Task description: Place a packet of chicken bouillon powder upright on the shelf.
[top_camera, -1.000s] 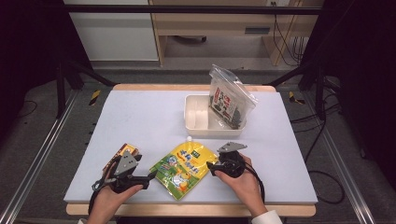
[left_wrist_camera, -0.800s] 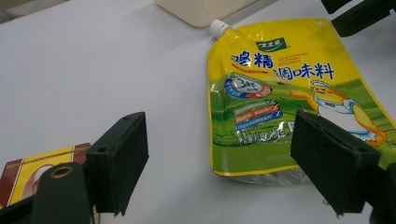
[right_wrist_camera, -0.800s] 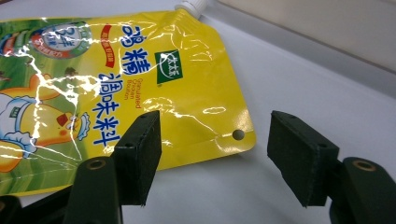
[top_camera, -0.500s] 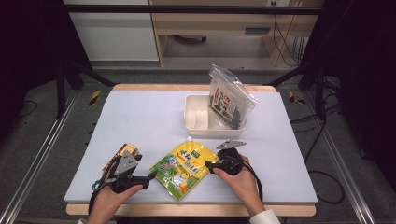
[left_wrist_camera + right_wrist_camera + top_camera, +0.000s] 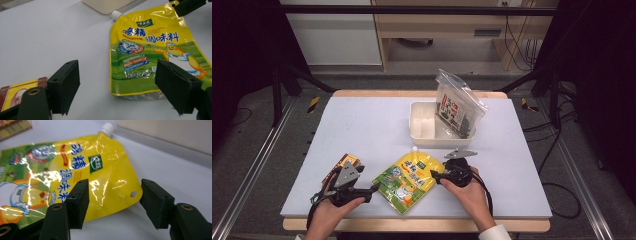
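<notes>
High view: yellow pouch (image 5: 408,177) flat on white table (image 5: 362,130), in front of the tub (image 5: 427,127) (clear bag (image 5: 458,111) leaning inside). Left gripper (image 5: 371,190) at the pouch's left edge, right gripper (image 5: 435,175) at its right corner; small box (image 5: 346,162) left of the pouch.

Left gripper view: jaws wide apart, gripping nothing, pouch's bottom corner lying between them on the table; box (image 5: 15,93) just left of the pouch.

Right gripper view: jaws just closing, half spread, straddling the pouch's (image 5: 75,172) punched corner without pressing it (white cap (image 5: 107,128) at the pouch's top).
</notes>
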The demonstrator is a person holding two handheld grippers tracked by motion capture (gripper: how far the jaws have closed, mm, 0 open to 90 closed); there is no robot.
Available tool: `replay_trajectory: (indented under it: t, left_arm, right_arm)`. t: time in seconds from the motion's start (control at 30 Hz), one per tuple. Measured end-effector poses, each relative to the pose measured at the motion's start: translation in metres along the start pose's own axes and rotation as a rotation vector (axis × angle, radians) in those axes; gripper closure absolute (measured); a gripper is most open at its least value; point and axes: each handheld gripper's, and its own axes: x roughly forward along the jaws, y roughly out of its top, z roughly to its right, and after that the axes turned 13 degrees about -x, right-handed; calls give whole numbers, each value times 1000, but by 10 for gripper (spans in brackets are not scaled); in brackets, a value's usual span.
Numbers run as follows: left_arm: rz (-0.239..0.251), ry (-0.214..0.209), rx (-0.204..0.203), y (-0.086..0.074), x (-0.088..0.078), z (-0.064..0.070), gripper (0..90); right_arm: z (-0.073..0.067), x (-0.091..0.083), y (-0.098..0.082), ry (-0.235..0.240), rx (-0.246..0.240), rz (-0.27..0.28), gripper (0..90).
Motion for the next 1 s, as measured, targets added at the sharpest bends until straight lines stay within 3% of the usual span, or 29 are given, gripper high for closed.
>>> replay_trajectory:
  t: [0.1, 0.2, 0.27, 0.37, 0.47, 0.57, 0.67, 0.83, 1.0]
  left_arm:
    - [-4, 2, 2, 0, 1, 0, 204]
    - [-3, 0, 3, 0, 0, 1, 206]
    - [-3, 1, 3, 0, 1, 0, 206]
    - [-2, 1, 3, 0, 0, 0, 208]
    - [-3, 1, 3, 0, 0, 0, 209]
    - [-3, 0, 5, 0, 1, 0, 211]
    - [-1, 0, 7, 1, 0, 0, 212]
    - [3, 1, 6, 1, 0, -1, 215]
    - [7, 1, 12, 2, -2, -1, 215]
  right_arm:
    - [-4, -2, 3, -14, -32, 17, 465]
    - [-2, 0, 2, -12, -26, 17, 470]
    - [-2, 0, 2, -13, -16, 19, 491]
    - [-5, -6, 7, 14, 25, 79, 535]
    - [-7, -6, 9, 25, 30, 94, 564]
    - [-10, -1, 8, 68, 48, 70, 605]
    - [-12, 5, 10, 34, 15, 31, 610]
    - [-6, 12, 10, 10, 34, 18, 773]
    - [-6, 14, 10, 22, 29, 15, 889]
